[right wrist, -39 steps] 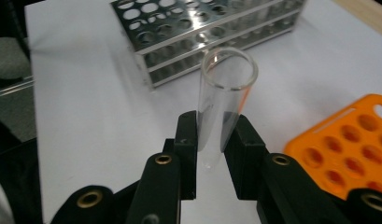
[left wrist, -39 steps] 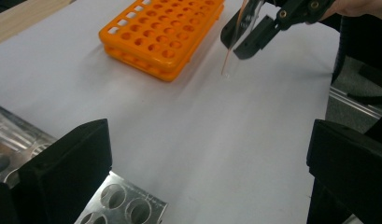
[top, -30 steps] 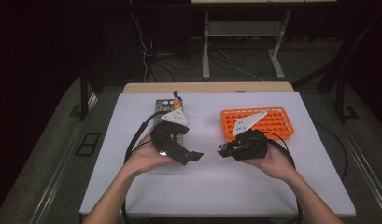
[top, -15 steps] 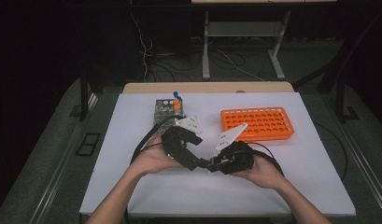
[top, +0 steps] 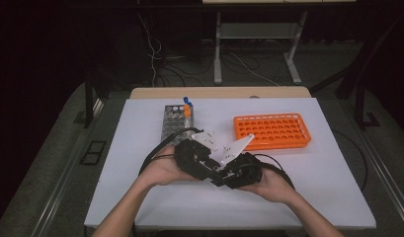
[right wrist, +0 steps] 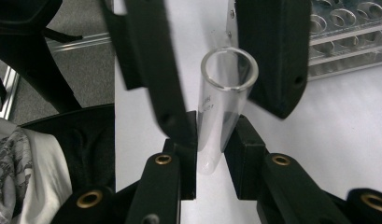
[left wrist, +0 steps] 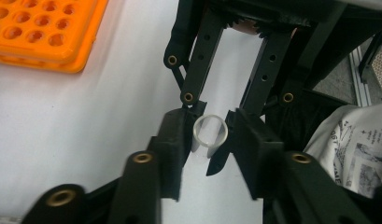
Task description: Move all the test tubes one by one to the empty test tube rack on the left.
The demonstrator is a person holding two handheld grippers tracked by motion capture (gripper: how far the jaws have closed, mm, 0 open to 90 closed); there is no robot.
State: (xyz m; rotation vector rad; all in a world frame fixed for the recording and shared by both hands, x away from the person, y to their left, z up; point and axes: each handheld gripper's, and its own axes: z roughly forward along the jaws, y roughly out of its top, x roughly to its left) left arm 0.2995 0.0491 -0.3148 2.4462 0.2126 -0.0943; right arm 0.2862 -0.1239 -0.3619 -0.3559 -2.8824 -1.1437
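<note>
Right gripper view: right gripper [right wrist: 212, 154] clamps clear tube [right wrist: 221, 107], left gripper's [right wrist: 216, 65] just-closing jaws flanking it.

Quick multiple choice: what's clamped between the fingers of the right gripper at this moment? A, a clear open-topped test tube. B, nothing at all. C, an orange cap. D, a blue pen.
A: in the right gripper view, the right gripper has its fingers pressed on the lower part of a clear test tube with an open rim, while the left gripper has just been closing around its upper end.
</note>
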